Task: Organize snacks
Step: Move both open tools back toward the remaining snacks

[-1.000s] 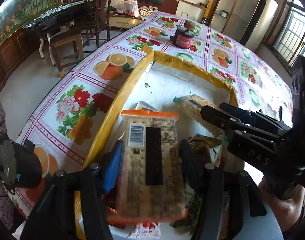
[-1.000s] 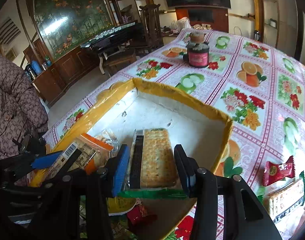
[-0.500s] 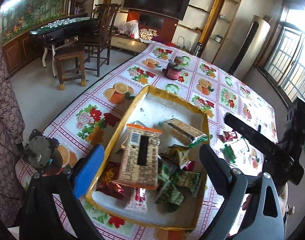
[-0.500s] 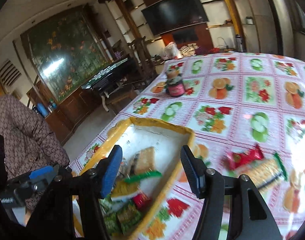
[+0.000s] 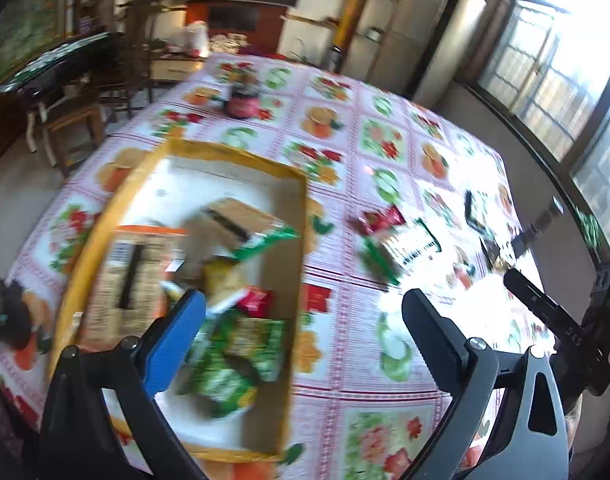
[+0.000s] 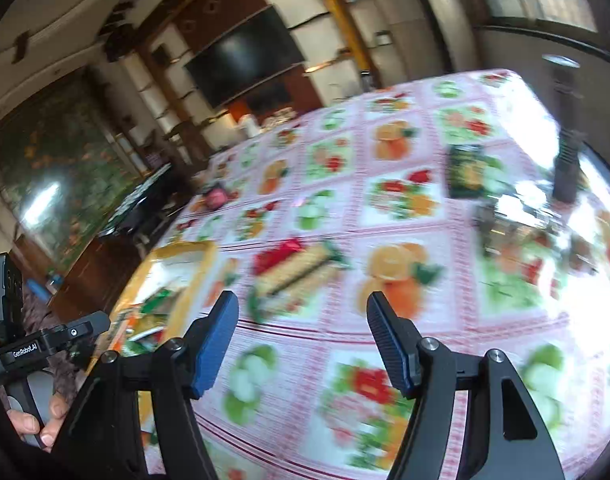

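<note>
A: Since a second ago both cracker packs have been let go, and the two grippers have been drawn back from the box; what is seen near at hand?

B: Nearest, the left gripper (image 5: 303, 322) is seen with its jaws spread wide and opening, nothing between them. The right gripper (image 6: 303, 336) is held over the fruit-print tablecloth (image 6: 385, 216), jaws partly spread and opening, likewise empty.

A: And the snacks?

B: Green packets (image 5: 233, 364) are piled at the near end of the yellow-rimmed box (image 5: 301, 240); beyond them an orange-edged cracker pack (image 5: 131, 276) lies at the left, with a green-ended cracker pack (image 5: 241, 222) beside it to the right. Right of the box, on the cloth, a cracker pack (image 6: 295, 276) is lying with a red packet (image 6: 279, 254) touching its far side. Farther off a dark green packet (image 6: 467, 174) is seen, and a red jar (image 5: 243, 104) stands at the far end of the table.
</note>
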`<state>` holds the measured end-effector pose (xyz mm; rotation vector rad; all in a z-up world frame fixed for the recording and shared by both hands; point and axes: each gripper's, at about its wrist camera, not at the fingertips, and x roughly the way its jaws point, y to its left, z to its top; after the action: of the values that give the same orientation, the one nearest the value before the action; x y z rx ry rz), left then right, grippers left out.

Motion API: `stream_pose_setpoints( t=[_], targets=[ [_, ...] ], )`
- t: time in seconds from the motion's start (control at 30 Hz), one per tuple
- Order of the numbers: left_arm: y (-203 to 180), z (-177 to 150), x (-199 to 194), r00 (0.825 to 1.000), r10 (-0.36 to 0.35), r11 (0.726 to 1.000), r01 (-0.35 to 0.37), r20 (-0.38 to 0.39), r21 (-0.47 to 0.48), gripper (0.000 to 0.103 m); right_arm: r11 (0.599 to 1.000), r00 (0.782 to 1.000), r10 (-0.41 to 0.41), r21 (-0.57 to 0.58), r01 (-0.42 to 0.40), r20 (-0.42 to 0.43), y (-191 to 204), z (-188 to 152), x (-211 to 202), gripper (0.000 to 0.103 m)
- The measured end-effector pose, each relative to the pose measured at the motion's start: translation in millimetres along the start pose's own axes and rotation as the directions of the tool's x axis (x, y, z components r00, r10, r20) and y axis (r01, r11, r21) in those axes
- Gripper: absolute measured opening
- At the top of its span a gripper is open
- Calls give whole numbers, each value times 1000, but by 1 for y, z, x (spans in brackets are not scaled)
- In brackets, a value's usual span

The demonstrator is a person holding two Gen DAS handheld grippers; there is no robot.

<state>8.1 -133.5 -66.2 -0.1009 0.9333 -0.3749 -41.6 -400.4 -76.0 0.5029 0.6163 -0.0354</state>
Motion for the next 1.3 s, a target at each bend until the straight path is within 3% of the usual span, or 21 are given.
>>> stream_pose_setpoints(
  t=[0.3,0.53,0.87,1.0,1.3],
  targets=[
    [-65,-3,48,994,-31,993,42,-109,107,98,993,998,-69,97,67,15,-63,-5,-24,68],
    [-105,0,76,987,-33,985,59,-159,161,99,986,996,-93,136,92,-3,-86,-5,-23,68],
    [-113,22,113,979,11,974,36,-205,224,99,974,989,-149,173,149,-9,-102,1,-19,71],
    [-122,29,135,970,44,955,30,-239,297,99,957,980,-200,210,199,-15,-112,9,-13,71],
    [-128,40,171,964,74,942,17,-254,336,99,942,958,-269,180,282,-95,-122,32,30,71]
  ],
)
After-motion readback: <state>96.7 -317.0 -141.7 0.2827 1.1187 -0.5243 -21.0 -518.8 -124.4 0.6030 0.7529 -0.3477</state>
